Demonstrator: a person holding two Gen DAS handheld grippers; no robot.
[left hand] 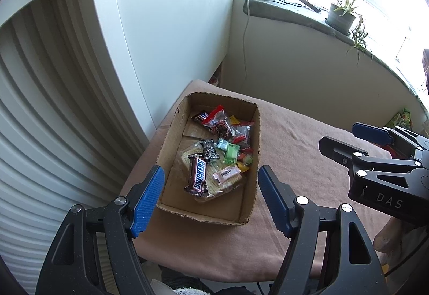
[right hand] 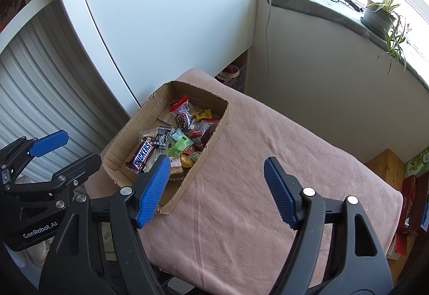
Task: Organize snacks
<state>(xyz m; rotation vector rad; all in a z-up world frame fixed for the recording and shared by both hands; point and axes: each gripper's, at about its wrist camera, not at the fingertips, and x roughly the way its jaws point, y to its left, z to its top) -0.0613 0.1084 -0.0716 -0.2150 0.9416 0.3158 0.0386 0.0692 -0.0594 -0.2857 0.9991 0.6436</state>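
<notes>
An open cardboard box (left hand: 249,161) (right hand: 211,139) sits on a pink cloth-covered surface (left hand: 300,150) (right hand: 254,161). It holds several snacks: a Snickers bar (left hand: 198,175) (right hand: 141,155), a green packet (left hand: 231,153) (right hand: 181,145), clear bags with red trim (left hand: 218,120) (right hand: 183,114), cracker packs and small candies. My left gripper (left hand: 210,174) is open and empty, held above the box's near end. My right gripper (right hand: 217,169) is open and empty, above the cloth just right of the box; it also shows at the right of the left wrist view (left hand: 346,142).
A white cabinet (left hand: 166,27) stands behind the box, with slatted white panels (left hand: 40,107) to the left. A windowsill with a potted plant (left hand: 341,15) (right hand: 380,13) runs at the back right. A wooden piece (right hand: 386,166) and colourful boxes (right hand: 418,163) lie right of the cloth.
</notes>
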